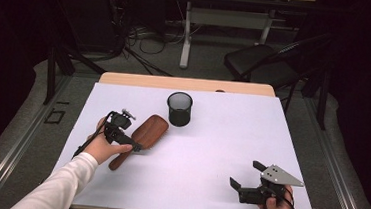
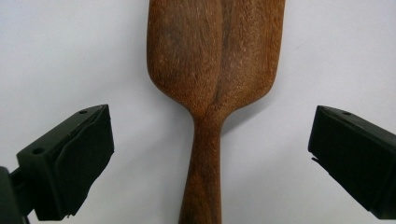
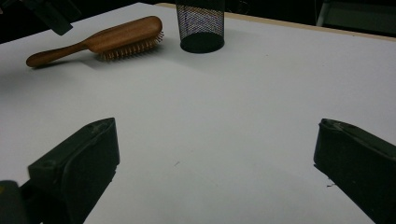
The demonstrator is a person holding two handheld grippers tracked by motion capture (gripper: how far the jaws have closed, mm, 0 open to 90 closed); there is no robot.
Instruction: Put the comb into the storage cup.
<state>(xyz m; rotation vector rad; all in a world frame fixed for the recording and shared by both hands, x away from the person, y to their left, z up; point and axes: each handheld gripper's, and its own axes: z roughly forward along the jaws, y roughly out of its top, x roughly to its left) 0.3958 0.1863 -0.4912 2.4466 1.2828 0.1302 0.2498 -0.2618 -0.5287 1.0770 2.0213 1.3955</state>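
A wooden hairbrush [image 1: 150, 128] lies bristles down on the white table top [image 1: 220, 142], left of centre, its handle pointing toward the near left. My left gripper [image 1: 128, 143] hovers over the handle. In the left gripper view the left gripper [image 2: 211, 113] stands open, one jaw on each side of the brush [image 2: 215, 56] and both well clear of the wood. My right gripper [image 1: 246, 174] rests open near the front right edge with nothing between its jaws. In the right gripper view, past the right gripper [image 3: 217, 126], the brush [image 3: 126, 32] lies far off at upper left.
A black mesh cup [image 1: 179, 109] stands upright just right of the brush head, toward the back; it also shows in the right gripper view as the cup [image 3: 201, 23]. Beyond the table are a dark chair [image 1: 262, 60], a second table's legs [image 1: 186, 39] and floor cables.
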